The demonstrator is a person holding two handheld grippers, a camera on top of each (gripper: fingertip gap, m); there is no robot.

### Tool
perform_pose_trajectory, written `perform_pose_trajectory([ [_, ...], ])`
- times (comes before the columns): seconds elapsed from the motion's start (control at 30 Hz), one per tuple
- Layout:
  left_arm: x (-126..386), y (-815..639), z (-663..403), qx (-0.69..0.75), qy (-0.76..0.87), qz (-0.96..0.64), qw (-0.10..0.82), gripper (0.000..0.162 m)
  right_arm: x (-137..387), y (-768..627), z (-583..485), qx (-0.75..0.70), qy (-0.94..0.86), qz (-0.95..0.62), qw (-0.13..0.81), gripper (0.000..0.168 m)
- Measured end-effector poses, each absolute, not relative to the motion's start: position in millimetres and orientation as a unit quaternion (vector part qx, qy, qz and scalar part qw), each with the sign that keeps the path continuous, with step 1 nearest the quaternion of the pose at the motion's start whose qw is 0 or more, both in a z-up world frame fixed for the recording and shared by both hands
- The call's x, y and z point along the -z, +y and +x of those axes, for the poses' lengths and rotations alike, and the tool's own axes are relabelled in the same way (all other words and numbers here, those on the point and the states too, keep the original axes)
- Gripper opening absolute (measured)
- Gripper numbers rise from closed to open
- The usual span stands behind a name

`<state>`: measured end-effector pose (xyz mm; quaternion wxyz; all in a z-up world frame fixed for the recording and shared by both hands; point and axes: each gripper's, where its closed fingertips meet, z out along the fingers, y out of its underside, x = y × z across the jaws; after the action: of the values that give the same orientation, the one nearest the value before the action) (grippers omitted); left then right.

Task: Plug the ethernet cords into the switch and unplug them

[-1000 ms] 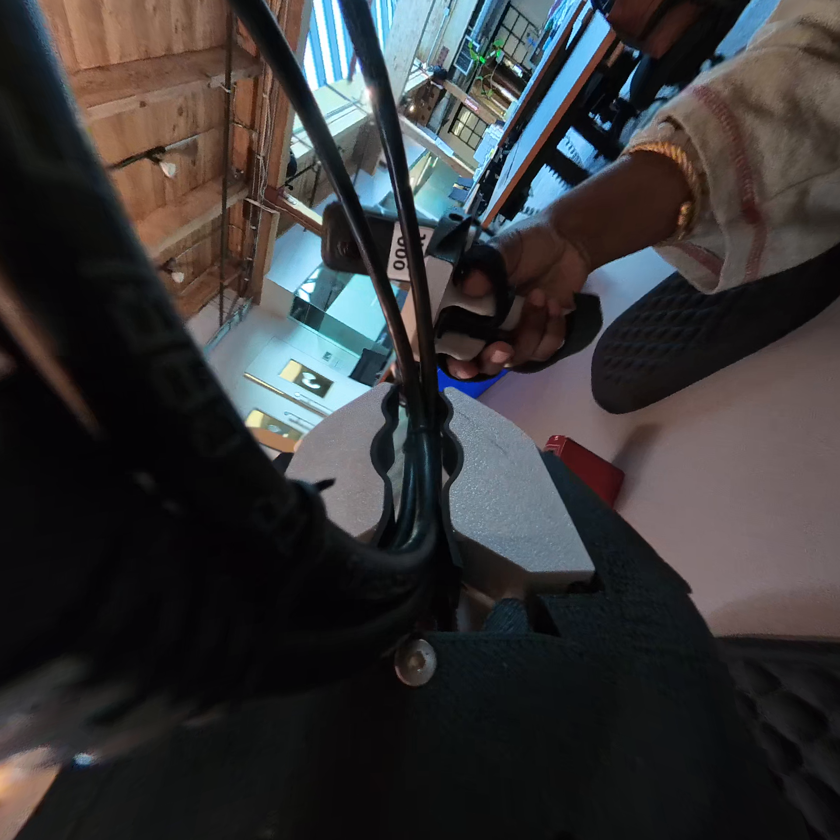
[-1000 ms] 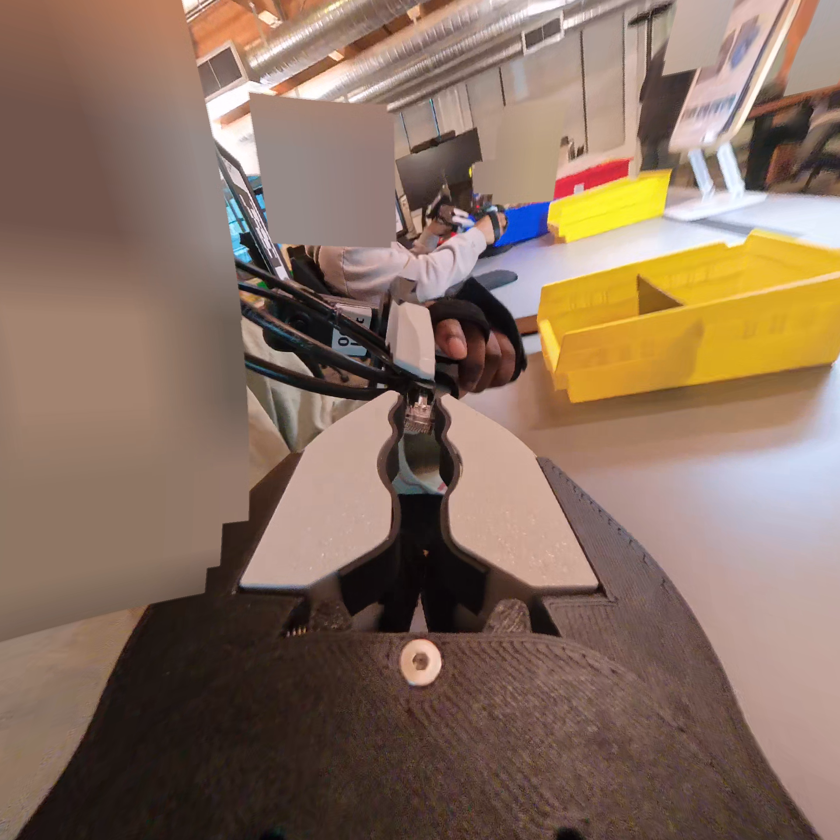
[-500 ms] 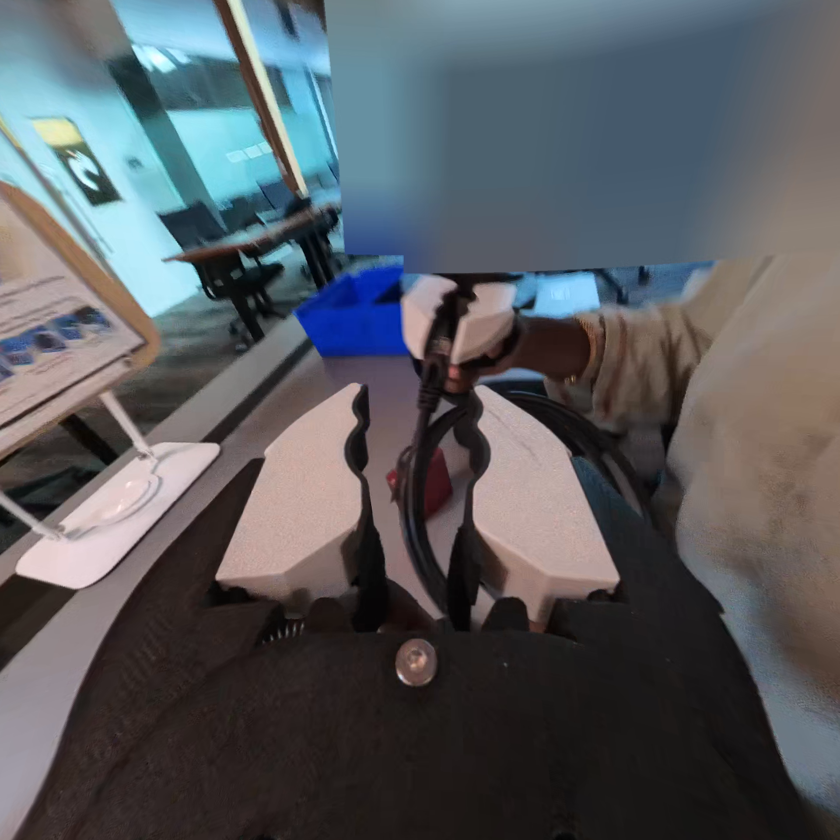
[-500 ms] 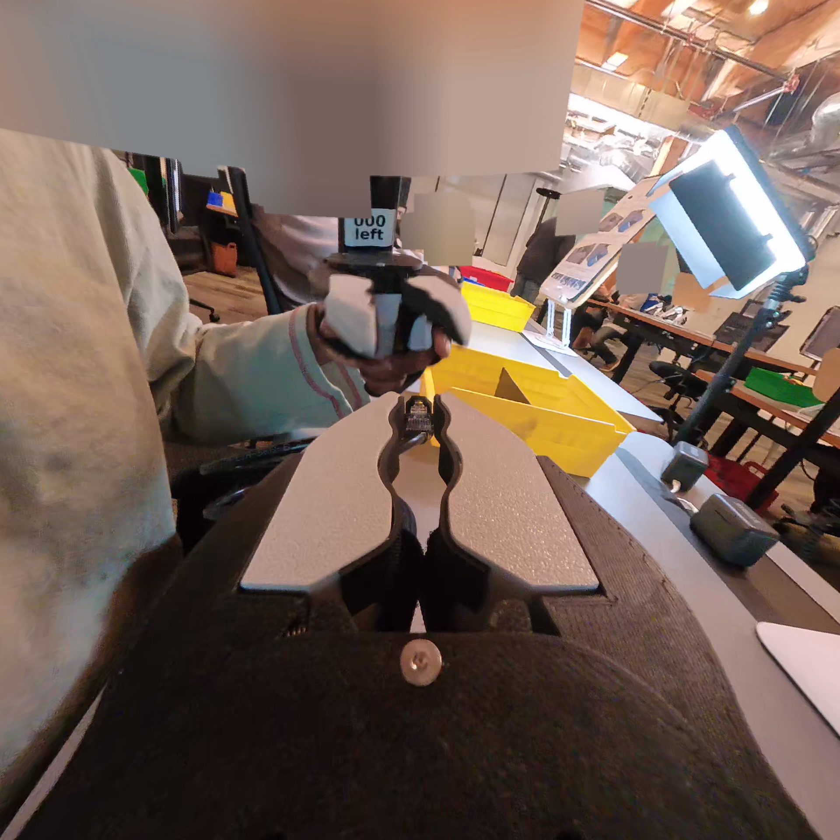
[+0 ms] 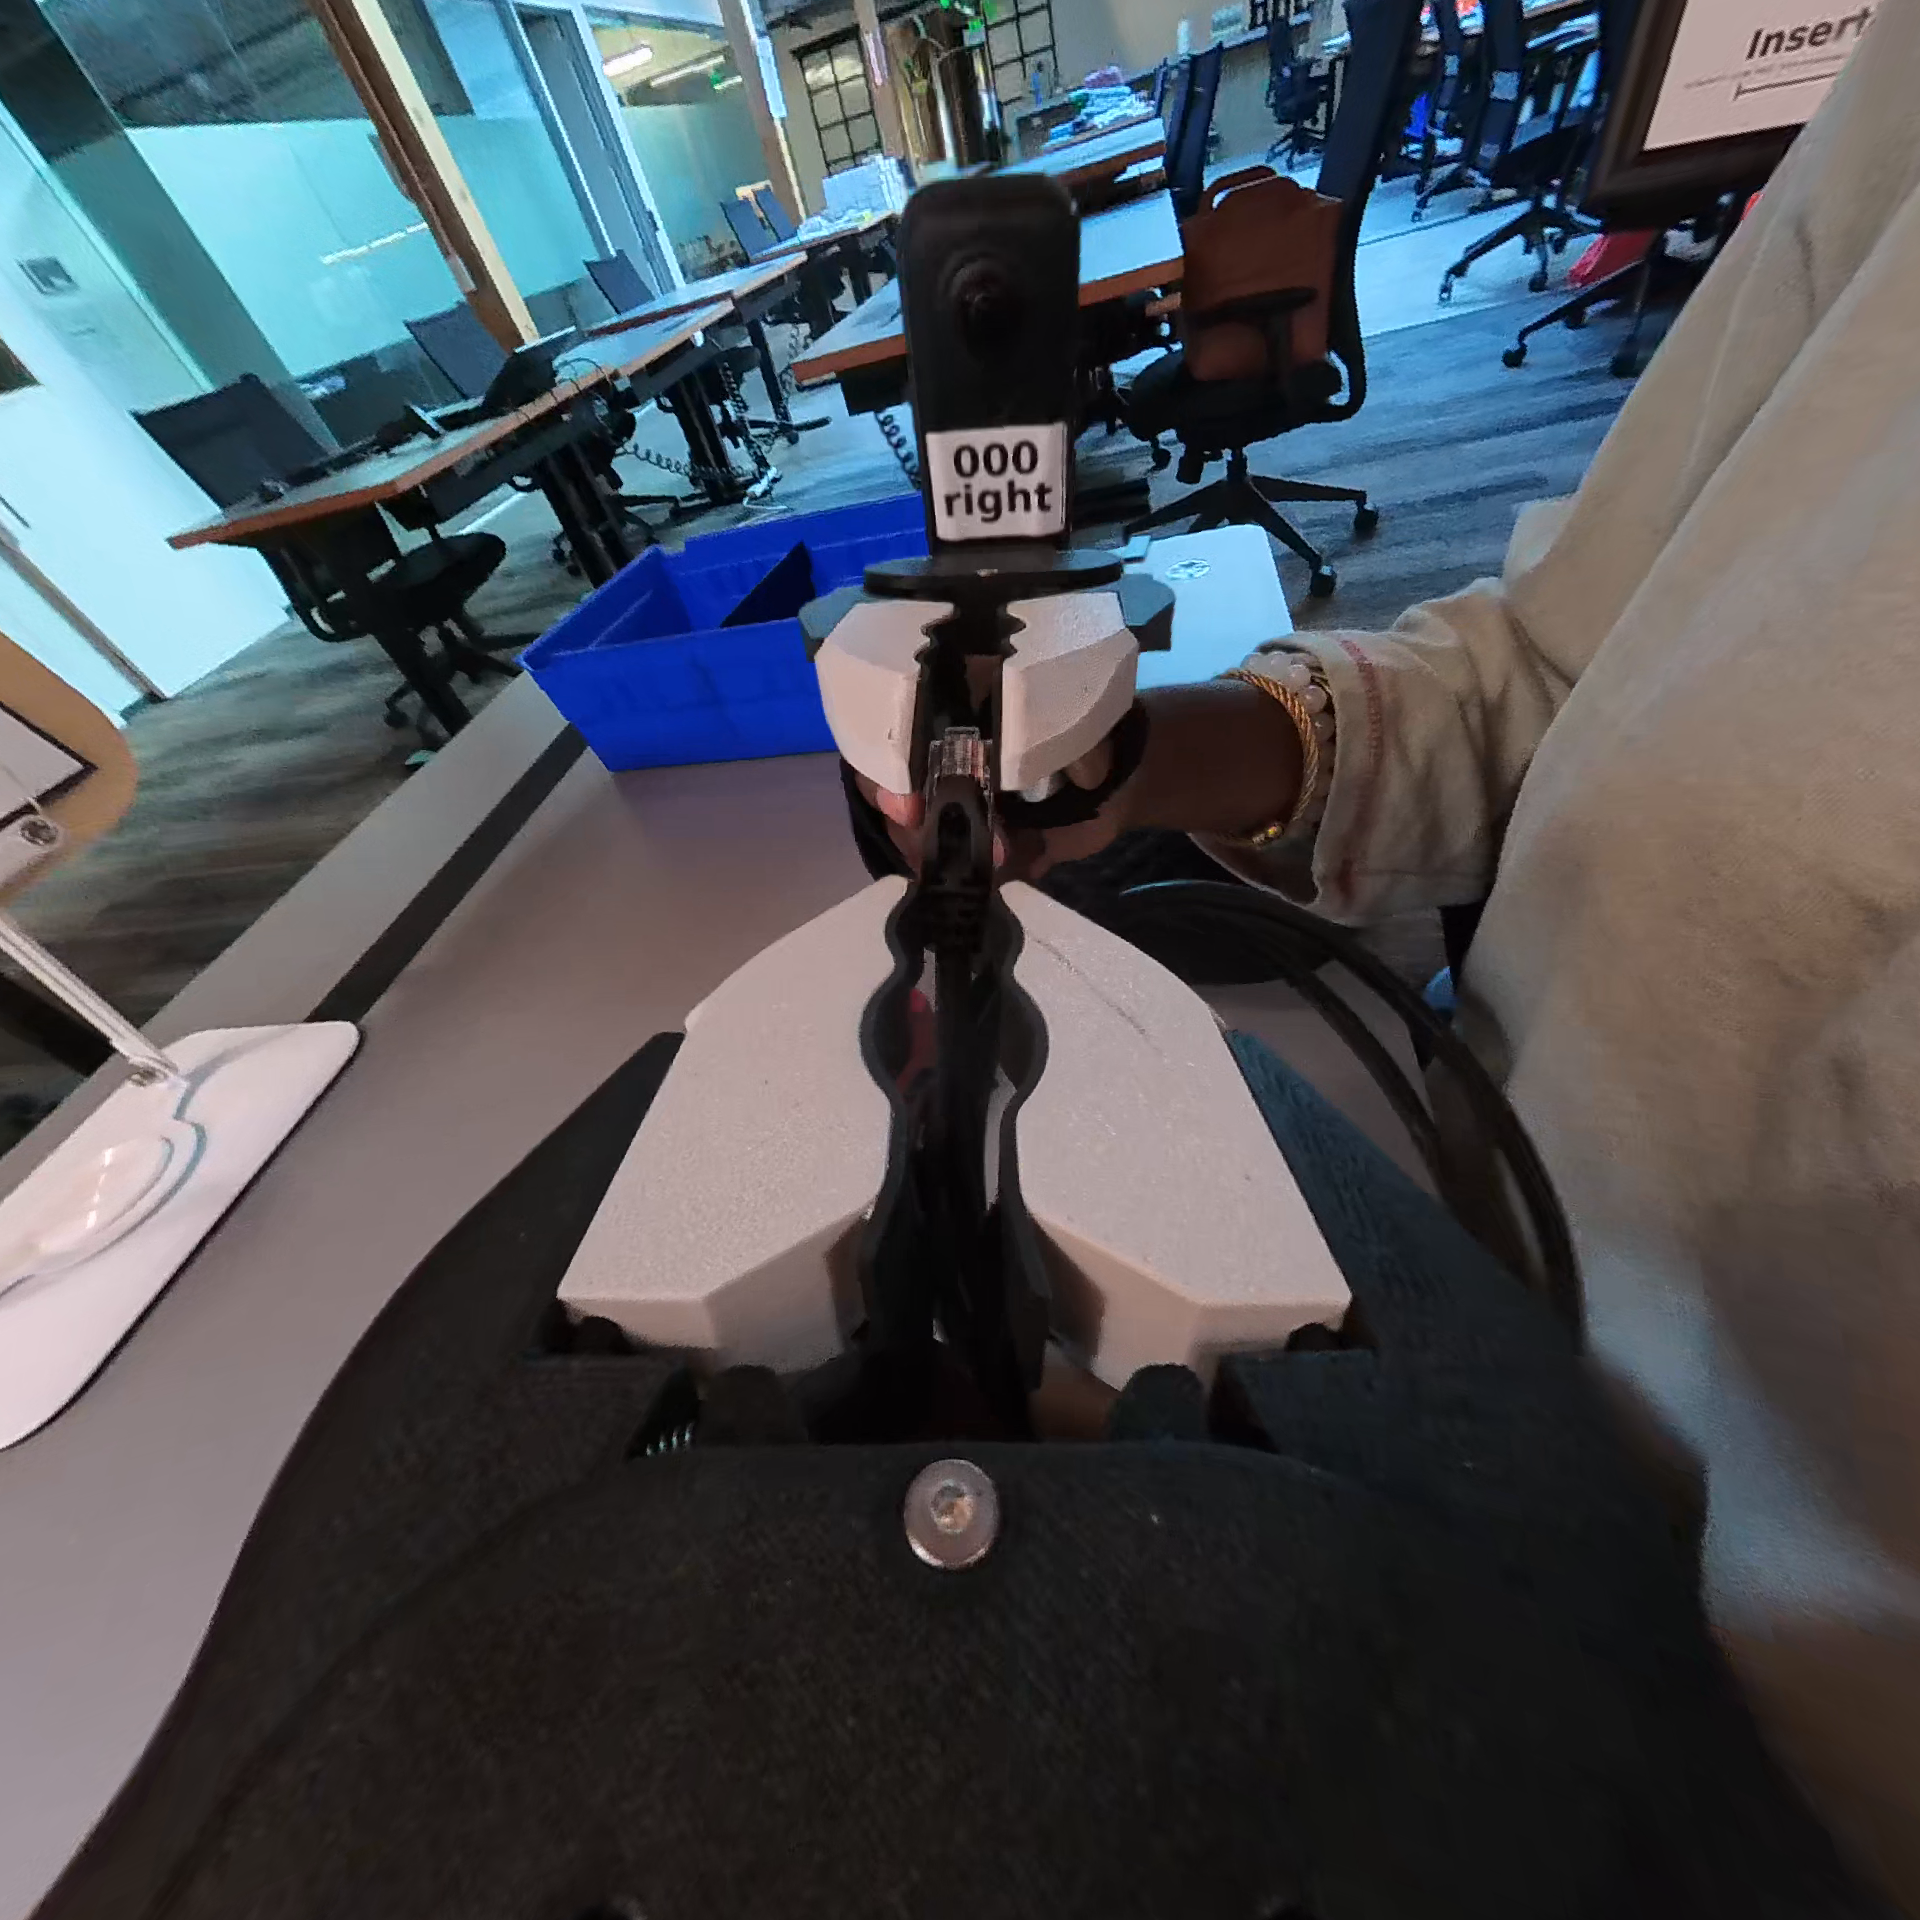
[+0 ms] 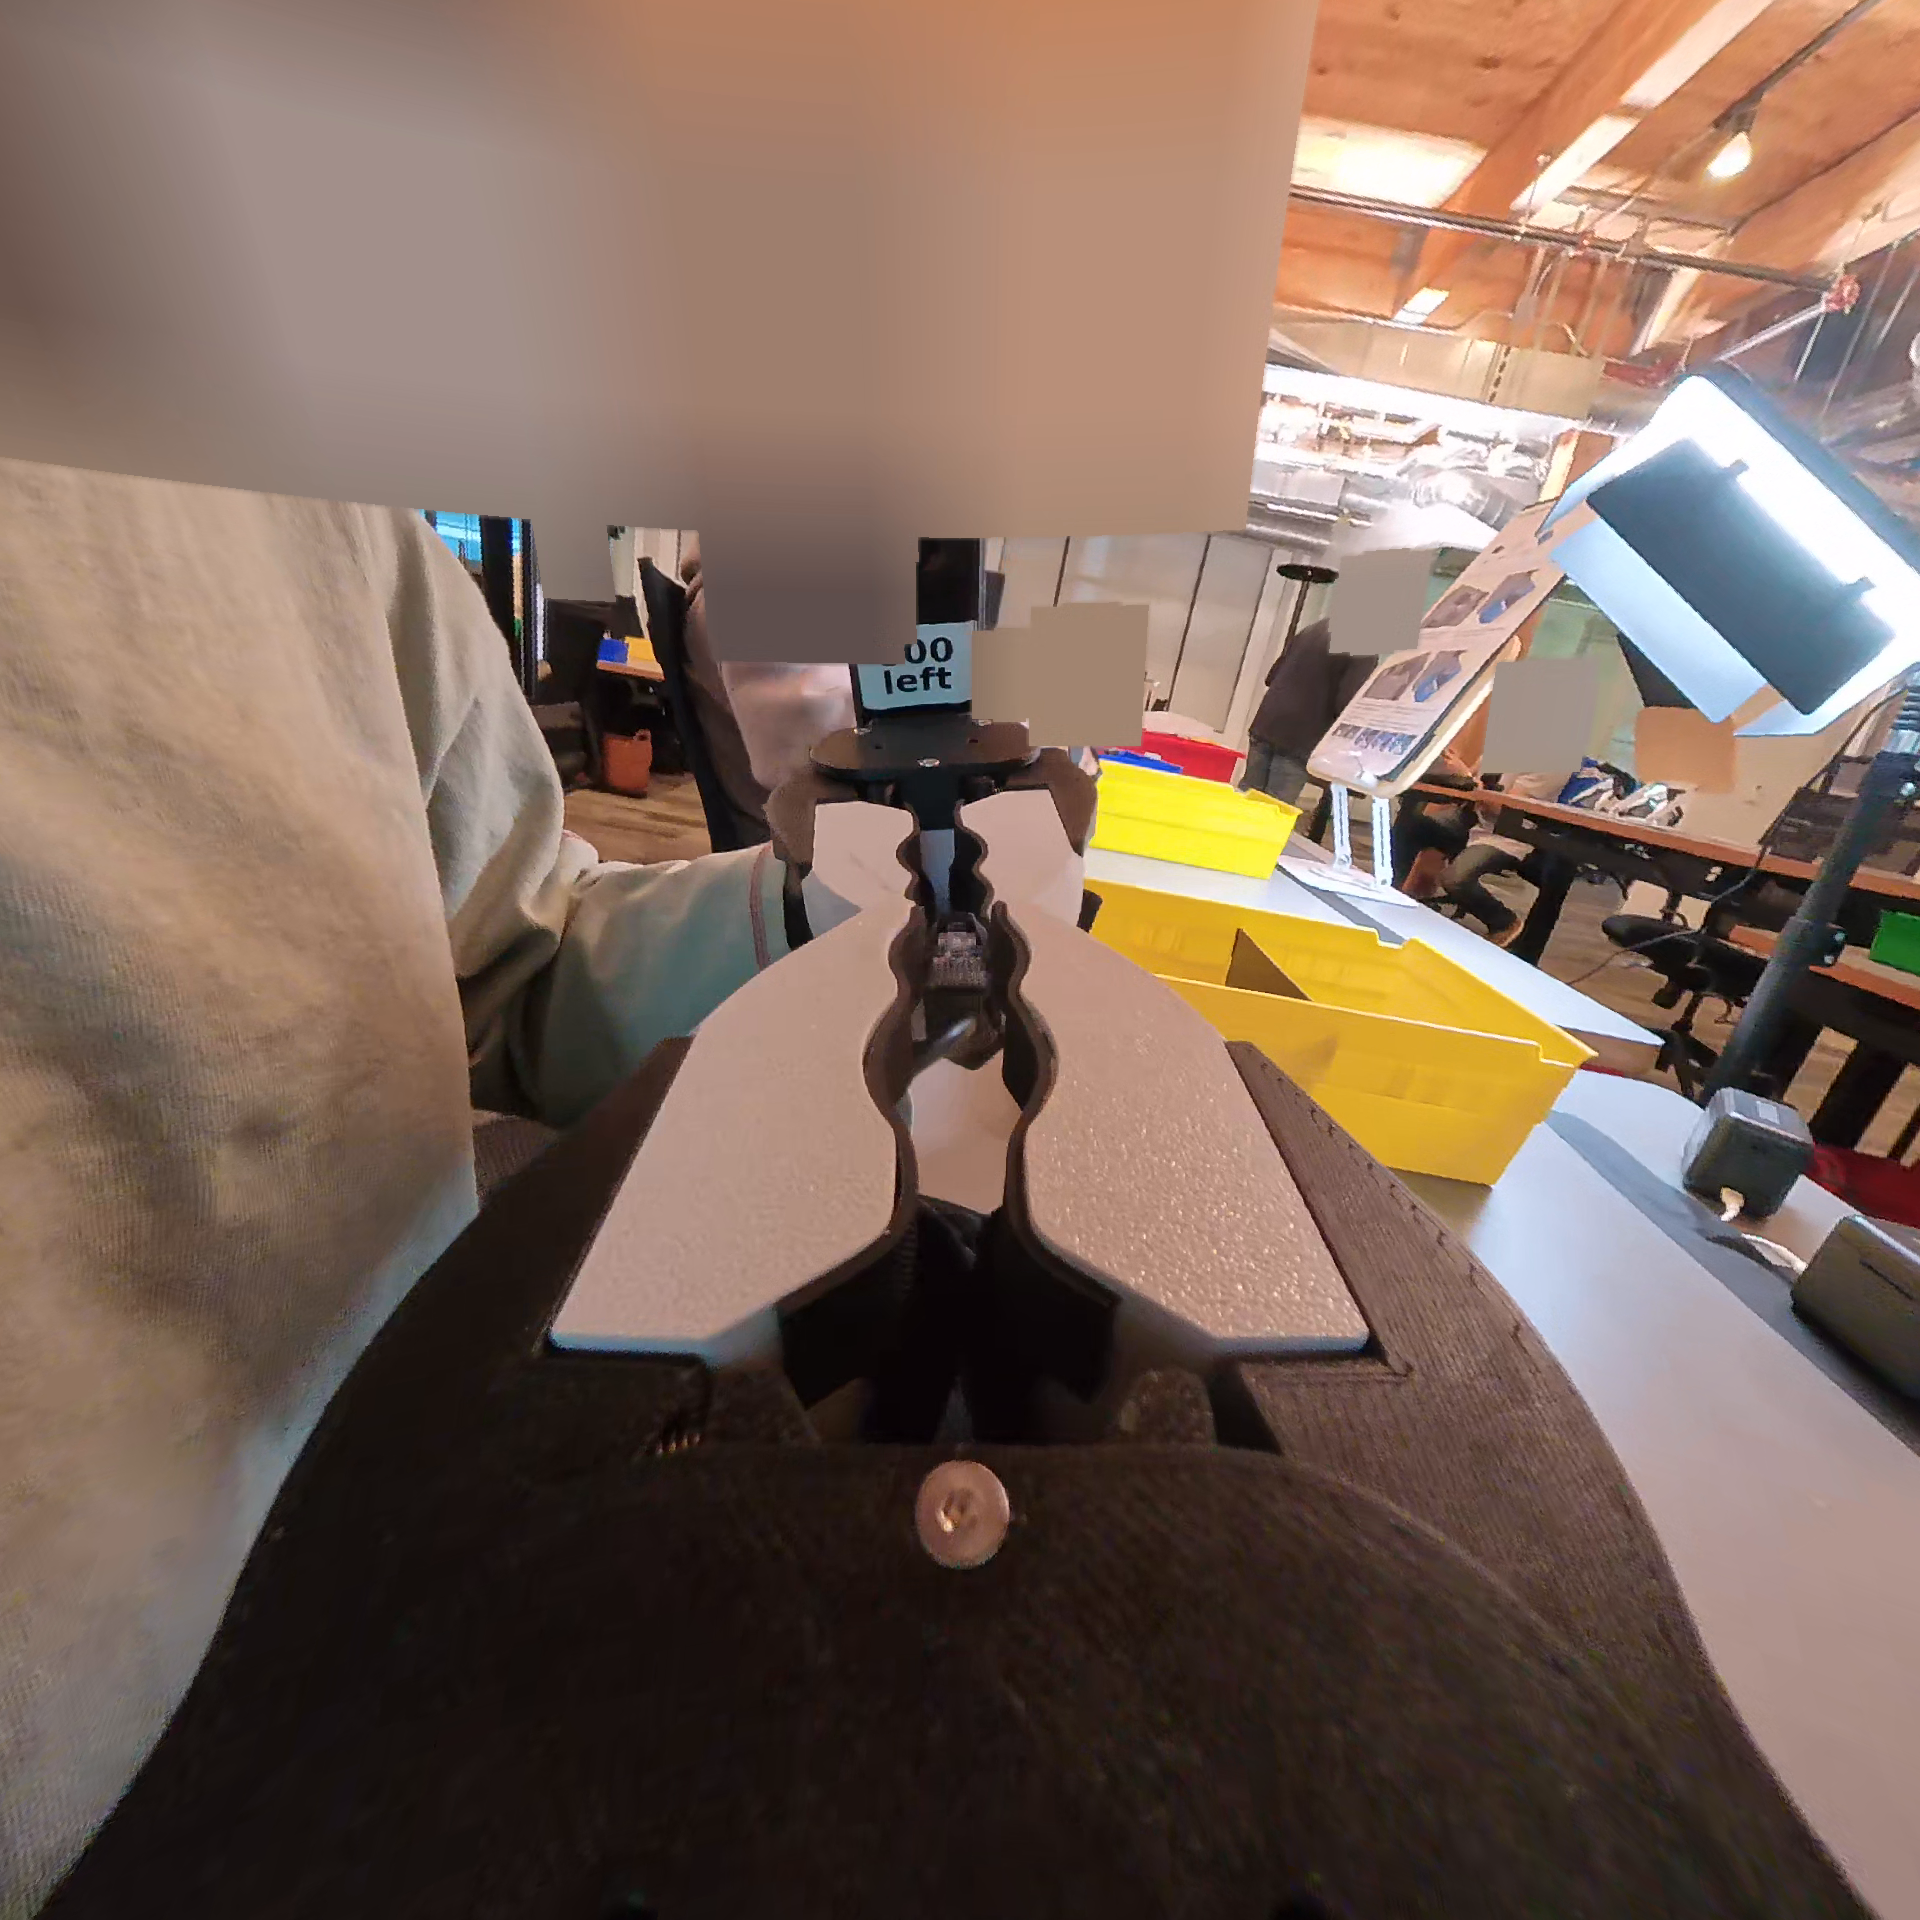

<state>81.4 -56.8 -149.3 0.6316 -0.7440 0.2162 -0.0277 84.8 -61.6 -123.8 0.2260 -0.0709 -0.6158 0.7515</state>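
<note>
Since half a second ago your left gripper (image 5: 951,914) has gone from fingers spread around the black ethernet cord (image 5: 954,1049) to fingers clenched on it, and the two grippers now face each other squarely instead of at an angle. A second ago that same view was tipped up toward the ceiling beams with two cords crossing it; now it looks level across the desk (image 5: 582,935).

In the left wrist view the cord runs forward through the wavy gap between the white fingers (image 5: 769,1122), and its clear plug (image 5: 960,750) sticks out past the tips, right in front of your right gripper (image 5: 961,717). More loops of black cord (image 5: 1455,1060) lie on the desk to the right, next to your sleeve (image 5: 1662,831).

In the right wrist view your right gripper (image 6: 951,961) is clenched on a second plug (image 6: 958,951), held at the very tips of its fingers (image 6: 1143,1132), as it was half a second ago. The left gripper (image 6: 940,862) sits just beyond it, nearly tip to tip, nearer than before.

Far left in the left wrist view stands a blue bin (image 5: 707,665); a white stand base (image 5: 156,1164) sits near left. In the right wrist view a yellow bin (image 6: 1382,1049) lies to the right, with a small grey box (image 6: 1745,1148) nearer the right edge. No switch shows in either view.
</note>
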Motion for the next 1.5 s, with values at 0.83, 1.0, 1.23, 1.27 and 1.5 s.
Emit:
perform_pose_trajectory([
  [0.83,189.8,-68.0,45.2,-0.035,0.177,-0.832,0.525,0.011,289.7,40.7,52.0,-0.356,-0.802,-0.407,0.254,0.027],
  [1.0,196.6,-68.5,47.4,-0.021,0.17,-0.833,0.526,0.011,269.1,51.6,75.4,-0.232,-0.873,-0.37,0.219,0.027],
  [1.23,203.7,-66.8,54.2,-0.01,0.177,-0.835,0.521,0.011,289.0,40.8,73.1,-0.109,-0.927,-0.334,0.127,0.027],
  [1.27,203.5,-67.6,54.3,-0.009,0.176,-0.835,0.522,0.011,291.4,37.1,68.1,-0.112,-0.929,-0.331,0.122,0.027],
  [1.5,209.2,-69.2,53.4,0.004,0.169,-0.837,0.52,0.011,295.6,27.3,55.0,-0.198,-0.912,-0.336,0.13,0.035],
])
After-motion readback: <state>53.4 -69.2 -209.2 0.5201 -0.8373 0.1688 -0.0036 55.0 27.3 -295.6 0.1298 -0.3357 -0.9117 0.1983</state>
